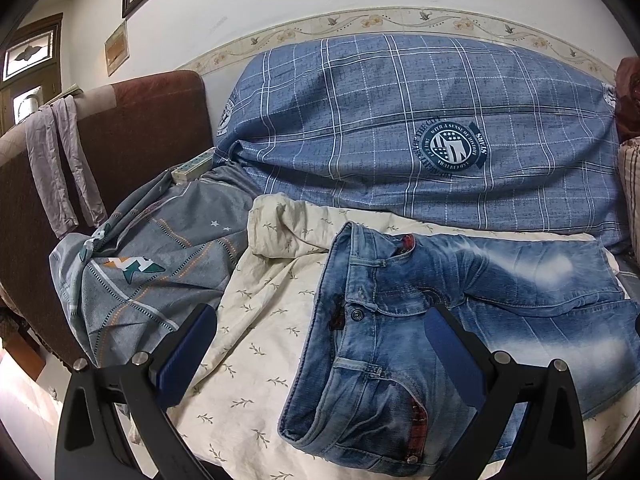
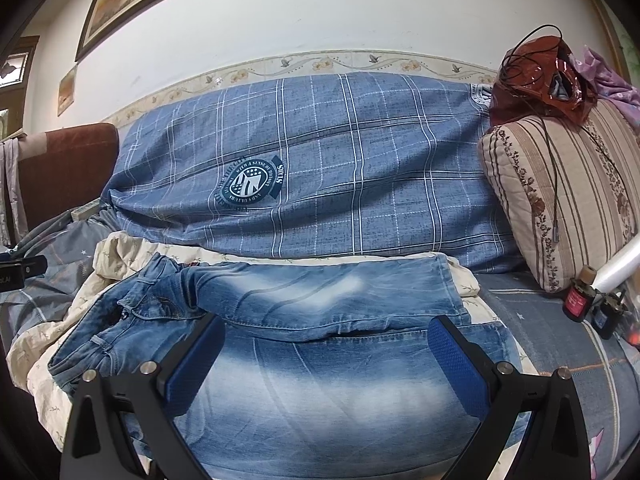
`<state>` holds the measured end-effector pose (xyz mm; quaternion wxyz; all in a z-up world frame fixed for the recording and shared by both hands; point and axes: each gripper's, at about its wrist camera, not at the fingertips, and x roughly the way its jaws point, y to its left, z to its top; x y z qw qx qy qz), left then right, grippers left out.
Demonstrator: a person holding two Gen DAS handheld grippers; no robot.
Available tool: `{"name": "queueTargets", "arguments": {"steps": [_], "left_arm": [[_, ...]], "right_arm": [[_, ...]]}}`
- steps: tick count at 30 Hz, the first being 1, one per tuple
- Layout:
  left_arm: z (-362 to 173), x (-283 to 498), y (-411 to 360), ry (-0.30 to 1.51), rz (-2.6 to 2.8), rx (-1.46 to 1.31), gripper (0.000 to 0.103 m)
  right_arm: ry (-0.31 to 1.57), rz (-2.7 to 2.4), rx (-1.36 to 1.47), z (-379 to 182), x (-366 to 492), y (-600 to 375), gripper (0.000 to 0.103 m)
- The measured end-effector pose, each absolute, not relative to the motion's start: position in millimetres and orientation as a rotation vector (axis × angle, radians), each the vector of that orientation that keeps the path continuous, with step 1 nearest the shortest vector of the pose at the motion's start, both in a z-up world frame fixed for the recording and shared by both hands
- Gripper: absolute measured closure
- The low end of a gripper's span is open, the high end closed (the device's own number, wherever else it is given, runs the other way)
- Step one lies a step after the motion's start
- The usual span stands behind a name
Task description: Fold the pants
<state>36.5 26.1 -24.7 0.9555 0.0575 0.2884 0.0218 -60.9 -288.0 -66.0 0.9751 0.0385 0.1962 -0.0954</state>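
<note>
While the jeans (image 1: 440,304) lie flat on a cream sheet (image 1: 256,344) spread over the bed, their waistband points left and the legs run off to the right, one leg beside the other. Over the waist hangs the left gripper (image 1: 320,340), fingers spread wide and holding nothing. Above the legs the right gripper (image 2: 326,354) hovers, likewise wide and empty. Behind the jeans a blue checked pillow (image 2: 320,168) leans on the wall. A grey quilt (image 1: 152,264) is bunched at the left, and a striped cushion (image 2: 560,200) stands at the right.
</note>
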Motion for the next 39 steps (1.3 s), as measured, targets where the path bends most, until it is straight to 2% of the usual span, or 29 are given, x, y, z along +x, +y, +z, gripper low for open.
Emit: {"name": "queueTargets", "arguments": {"steps": [16, 26, 27, 32, 39], "left_arm": [[-45, 67, 24, 0.621, 0.038, 0.14, 0.0], [-80, 170, 25, 0.81, 0.014, 0.147, 0.0], [-80, 182, 26, 0.82, 0.019, 0.139, 0.0], [-89, 261, 35, 0.907, 0.076, 0.111, 0.0], [-109, 336, 63, 0.987, 0.141, 0.043, 0.0]], "right_arm": [[0.43, -0.211, 0.114, -76, -45, -297, 0.001], [0.532, -0.365, 0.239, -101, 13, -403, 0.001], [0.5, -0.36, 0.243, -102, 23, -414, 0.001], [0.531, -0.39, 0.29, -97, 83, -471, 0.007], [0.569, -0.434, 0.33, -106, 133, -509, 0.009]]}}
